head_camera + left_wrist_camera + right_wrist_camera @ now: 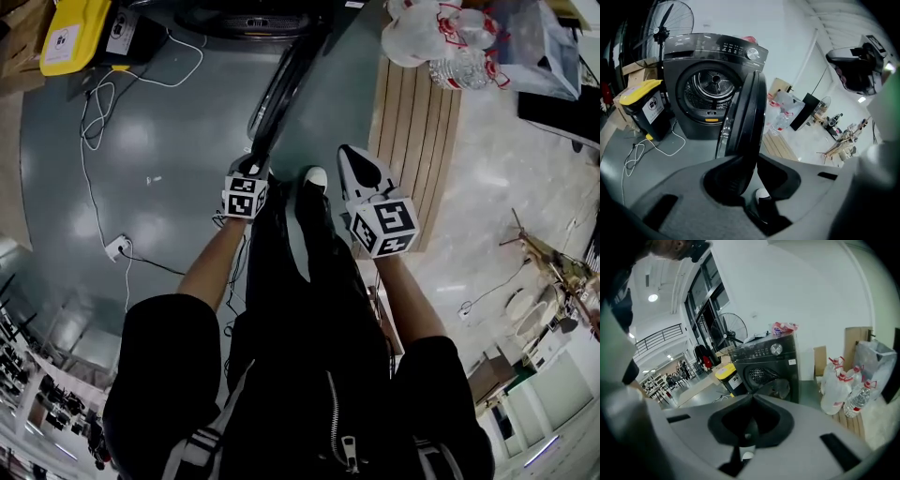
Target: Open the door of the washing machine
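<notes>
The left tool is clamped on the door — swung wide off the washing machine. The right tool is pressed together, empty.

Head view: from the person's head, steeply down onto the grey floor. Its top edge just catches the washing machine. Left gripper view: low, along its jaws, faces the machine almost front-on, with the open door very close and edge-on mid-frame. Right gripper view: faces the same machine obliquely from the water bottles' side, probably a bit further off. All three share the machine, yellow bin and bottles. Both gripper views share the fan.
</notes>
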Demonstrator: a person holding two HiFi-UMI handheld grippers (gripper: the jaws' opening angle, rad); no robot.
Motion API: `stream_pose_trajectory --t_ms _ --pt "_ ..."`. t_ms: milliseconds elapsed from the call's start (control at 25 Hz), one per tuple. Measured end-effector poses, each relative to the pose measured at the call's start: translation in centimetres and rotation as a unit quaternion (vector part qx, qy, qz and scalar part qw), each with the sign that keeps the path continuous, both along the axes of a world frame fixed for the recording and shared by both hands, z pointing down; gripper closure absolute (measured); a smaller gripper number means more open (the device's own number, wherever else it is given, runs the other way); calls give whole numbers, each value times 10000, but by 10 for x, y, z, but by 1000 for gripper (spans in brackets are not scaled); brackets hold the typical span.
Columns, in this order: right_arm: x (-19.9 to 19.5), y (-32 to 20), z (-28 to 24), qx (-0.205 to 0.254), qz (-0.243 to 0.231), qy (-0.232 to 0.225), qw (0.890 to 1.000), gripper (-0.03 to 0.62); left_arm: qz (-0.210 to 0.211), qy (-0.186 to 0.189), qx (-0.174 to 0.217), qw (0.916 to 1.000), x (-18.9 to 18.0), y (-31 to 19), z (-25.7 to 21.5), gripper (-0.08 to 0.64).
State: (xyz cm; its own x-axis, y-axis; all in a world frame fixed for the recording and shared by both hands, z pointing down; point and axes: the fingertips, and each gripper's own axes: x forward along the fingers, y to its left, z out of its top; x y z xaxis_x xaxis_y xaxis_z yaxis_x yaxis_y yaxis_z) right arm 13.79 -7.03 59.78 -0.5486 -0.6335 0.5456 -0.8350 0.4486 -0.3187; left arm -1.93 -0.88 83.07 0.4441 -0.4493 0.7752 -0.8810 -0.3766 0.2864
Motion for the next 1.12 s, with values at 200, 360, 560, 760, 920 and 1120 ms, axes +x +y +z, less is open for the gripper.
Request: stream_pose_trajectory --t_ms 200,360,560,760,920,1120 --pt "44 4 0 -1 200 62 9998 588 221 186 -213 9994 60 23 2 466" --pt "81 10 0 -32 412 111 9991 588 322 328 -363 9983 109 35 3 463" --pt "123 16 -4 -30 685 177 9975 588 809 621 -527 9934 177 42 2 451" --pt "147 15 -11 9 851 177 9962 588 1405 1001 -929 9806 229 52 -5 390" --pt "134 13 -18 58 824 118 9965 589 1513 1293 -1079 9740 232 55 -27 388" --pt "92 -7 -36 216 772 44 9968 588 1548 1173 -334 9804 186 15 -77 429"
